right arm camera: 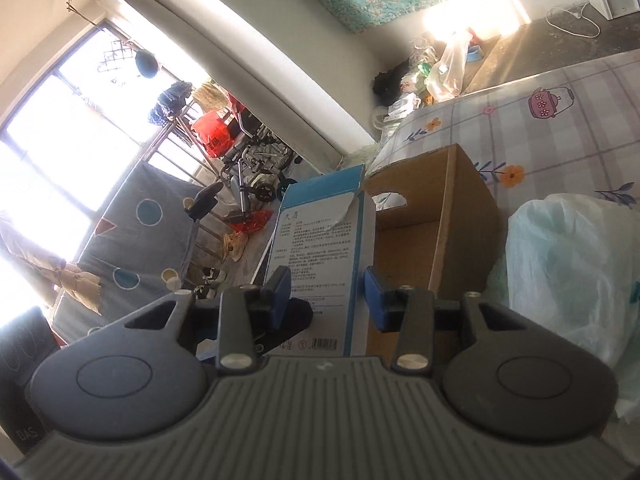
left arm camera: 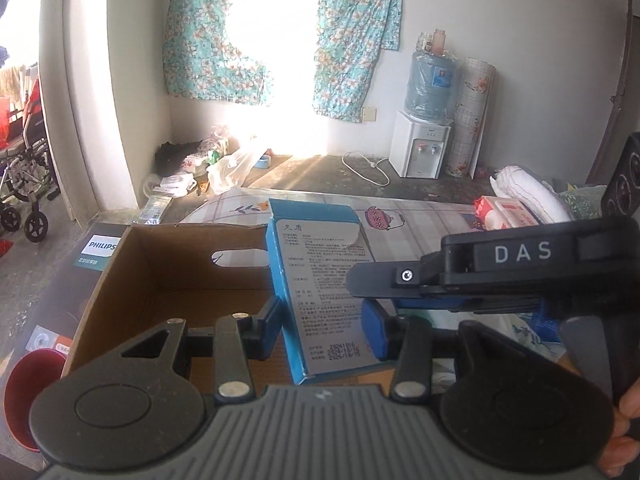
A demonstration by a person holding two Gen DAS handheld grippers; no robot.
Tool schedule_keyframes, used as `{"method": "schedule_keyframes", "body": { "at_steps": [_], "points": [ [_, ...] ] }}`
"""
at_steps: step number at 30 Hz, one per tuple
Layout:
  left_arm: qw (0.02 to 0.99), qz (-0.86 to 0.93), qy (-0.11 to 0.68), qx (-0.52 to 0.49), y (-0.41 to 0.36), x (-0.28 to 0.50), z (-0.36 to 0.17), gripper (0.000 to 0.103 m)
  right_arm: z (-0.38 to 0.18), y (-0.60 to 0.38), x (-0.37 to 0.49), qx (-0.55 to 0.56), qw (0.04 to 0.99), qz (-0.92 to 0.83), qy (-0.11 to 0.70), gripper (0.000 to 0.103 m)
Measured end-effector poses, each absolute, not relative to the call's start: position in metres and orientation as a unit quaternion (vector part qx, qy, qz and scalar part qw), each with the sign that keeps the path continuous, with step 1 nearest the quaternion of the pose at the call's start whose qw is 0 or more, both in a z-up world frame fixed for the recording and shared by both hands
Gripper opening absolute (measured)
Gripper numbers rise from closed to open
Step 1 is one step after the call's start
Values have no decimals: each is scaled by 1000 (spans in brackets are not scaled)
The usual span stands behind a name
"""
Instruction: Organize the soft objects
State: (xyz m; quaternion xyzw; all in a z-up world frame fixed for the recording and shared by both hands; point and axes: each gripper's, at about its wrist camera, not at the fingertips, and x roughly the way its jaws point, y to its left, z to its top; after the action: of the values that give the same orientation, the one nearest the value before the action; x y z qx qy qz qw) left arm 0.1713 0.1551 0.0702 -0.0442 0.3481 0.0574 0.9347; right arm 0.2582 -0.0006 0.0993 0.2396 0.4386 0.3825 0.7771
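I hold the blue box (left arm camera: 320, 288) up between both my tongs, just right of the open carton (left arm camera: 172, 276), its printed white face toward me and its top flap (left arm camera: 312, 208) open. My left tongs (left arm camera: 320, 324) are closed part way, a blue pad (left arm camera: 374, 330) pressed on each side of the box's lower half. My right tongs (left arm camera: 384, 280) come in from the right across the left view, marked DAS, with the tip against the box's right edge.

In the right view my right tongs (right arm camera: 326, 298) straddle the same box (right arm camera: 320, 264). The left pad (right arm camera: 278, 298) lies against the printed face. The right pad (right arm camera: 374, 302) sits beside the box's edge, and I cannot tell whether it touches, so I cannot say if this pair grips.

The carton (right arm camera: 448, 224) stands on the flowered cloth (right arm camera: 560, 132), with a hand slot in its far wall. A pale plastic bag (right arm camera: 568, 272) lies just right of the carton. Farther right on the cloth are a red-and-white tissue pack (left arm camera: 506, 210) and a white pillow (left arm camera: 528, 188). Against the far wall stands a water dispenser (left arm camera: 420, 144), and a wheelchair (left arm camera: 24, 176) is at far left. A red tub (left arm camera: 32, 392) sits near left below the carton.
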Motion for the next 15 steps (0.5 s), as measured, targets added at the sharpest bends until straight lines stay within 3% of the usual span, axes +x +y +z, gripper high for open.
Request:
{"method": "schedule_keyframes", "body": {
  "at_steps": [15],
  "points": [
    [846,54,519,-113,220,245,-36,46,56,15,308,206,789,353,459,41]
  ]
}}
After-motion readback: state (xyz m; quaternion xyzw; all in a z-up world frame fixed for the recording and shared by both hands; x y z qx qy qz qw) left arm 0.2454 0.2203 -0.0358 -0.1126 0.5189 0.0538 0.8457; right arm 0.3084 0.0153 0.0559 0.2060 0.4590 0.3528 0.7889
